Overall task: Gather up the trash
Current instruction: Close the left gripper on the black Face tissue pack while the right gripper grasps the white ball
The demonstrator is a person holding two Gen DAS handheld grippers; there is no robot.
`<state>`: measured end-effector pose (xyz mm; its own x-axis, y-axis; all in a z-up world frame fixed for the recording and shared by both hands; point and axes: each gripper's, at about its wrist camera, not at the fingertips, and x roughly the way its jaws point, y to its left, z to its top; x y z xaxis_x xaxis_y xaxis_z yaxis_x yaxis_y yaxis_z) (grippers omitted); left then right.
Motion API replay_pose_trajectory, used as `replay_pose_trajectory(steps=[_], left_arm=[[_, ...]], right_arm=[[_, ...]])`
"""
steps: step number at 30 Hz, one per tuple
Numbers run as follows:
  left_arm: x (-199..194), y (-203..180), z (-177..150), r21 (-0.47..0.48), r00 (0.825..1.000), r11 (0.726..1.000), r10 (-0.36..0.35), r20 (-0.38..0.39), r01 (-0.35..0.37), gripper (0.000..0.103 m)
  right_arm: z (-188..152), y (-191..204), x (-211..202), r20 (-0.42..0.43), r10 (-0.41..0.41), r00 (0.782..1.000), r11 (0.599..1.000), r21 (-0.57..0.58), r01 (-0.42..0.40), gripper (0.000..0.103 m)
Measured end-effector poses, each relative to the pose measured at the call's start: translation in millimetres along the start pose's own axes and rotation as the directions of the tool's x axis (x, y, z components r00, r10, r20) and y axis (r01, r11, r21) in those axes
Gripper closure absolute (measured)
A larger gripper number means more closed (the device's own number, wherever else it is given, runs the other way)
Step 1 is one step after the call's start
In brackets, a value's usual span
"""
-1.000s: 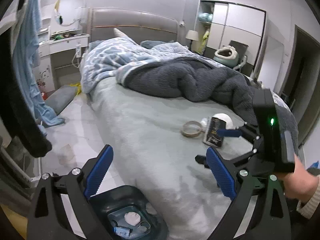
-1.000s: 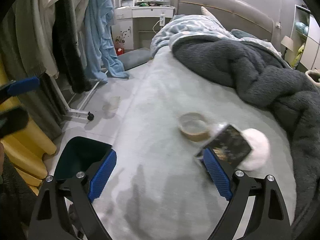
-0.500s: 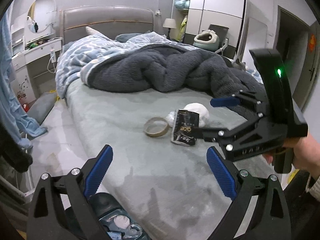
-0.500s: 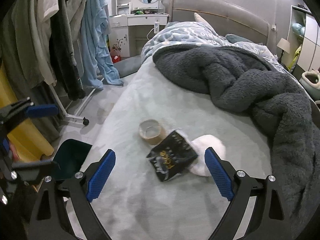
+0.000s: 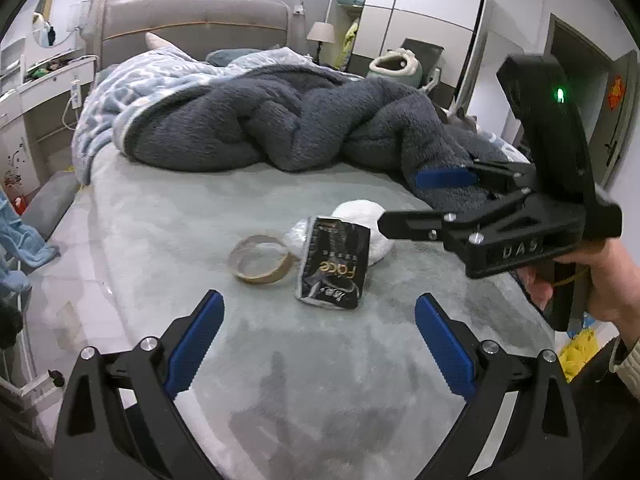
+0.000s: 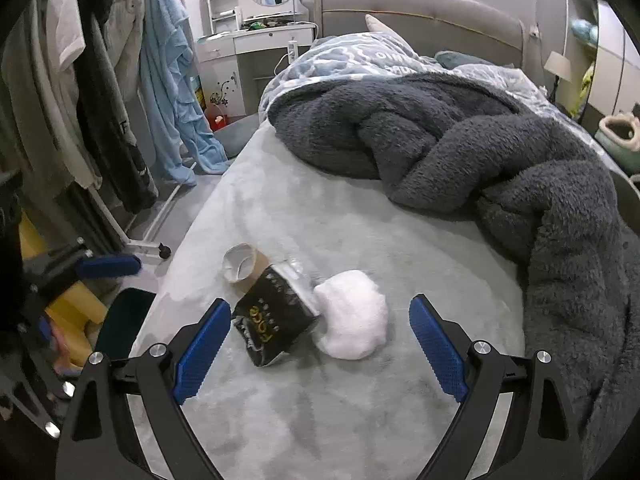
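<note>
On the grey-green bed sheet lie a black foil packet (image 5: 334, 264) (image 6: 276, 316), a cardboard tape ring (image 5: 262, 258) (image 6: 244, 266) and a white fluffy wad (image 5: 368, 220) (image 6: 352, 330), all touching or nearly touching. A bit of clear wrapper (image 5: 296, 236) lies under the packet. My left gripper (image 5: 316, 340) is open, short of the packet, with nothing in it. My right gripper (image 6: 320, 344) is open just in front of the wad and packet; from the left wrist it appears as the right gripper (image 5: 416, 202) held by a hand, above the wad.
A dark teal bin (image 6: 124, 320) stands on the floor beside the bed's left edge. A heaped dark grey blanket (image 5: 304, 128) covers the far and right side of the bed. A clothes rack (image 6: 100, 100) and a dressing table (image 6: 260, 40) stand to the left.
My left gripper has swung up from the bin and floor to face the trash on the bed. My right gripper has shifted so the wad sits between its fingers. Both stay open.
</note>
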<state>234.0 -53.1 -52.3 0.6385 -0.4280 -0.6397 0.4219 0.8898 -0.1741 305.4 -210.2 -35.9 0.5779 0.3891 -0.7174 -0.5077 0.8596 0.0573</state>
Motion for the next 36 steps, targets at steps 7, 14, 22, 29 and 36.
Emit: replay_pose_trajectory(steps=[7, 14, 22, 29, 36], left_arm=[[30.4, -5.9, -0.8, -0.003, 0.999, 1.000, -0.019, -0.045, 0.019, 0.005], [62.8, -10.7, -1.8, 0.006, 0.996, 1.000, -0.011, -0.085, 0.012, 0.005], [85.0, -14.7, 3.4, 0.008, 0.995, 1.000, 0.011, -0.101, -0.010, 0.005], [96.4, -12.7, 5.8, 0.000, 0.993, 1.000, 0.016, -0.117, -0.017, 0.022], [93.4, -6.5, 6.0, -0.017, 0.992, 1.000, 0.019, -0.128, -0.022, 0.043]], right_arm=[[-4.4, -22.2, 12.8, -0.006, 0.078, 0.997, 0.994, 0.074, -0.077, 0.011], [-8.5, -54.5, 32.8, 0.002, 0.147, 0.989, 0.966, 0.214, -0.144, 0.011], [-8.8, -68.4, 44.5, 0.013, 0.163, 0.987, 0.951, 0.265, -0.161, 0.012], [-10.9, -81.7, 51.1, 0.023, 0.145, 0.989, 0.934, 0.327, -0.145, 0.027], [-13.0, -74.4, 60.9, -0.003, 0.177, 0.984, 0.930, 0.329, -0.166, 0.036]])
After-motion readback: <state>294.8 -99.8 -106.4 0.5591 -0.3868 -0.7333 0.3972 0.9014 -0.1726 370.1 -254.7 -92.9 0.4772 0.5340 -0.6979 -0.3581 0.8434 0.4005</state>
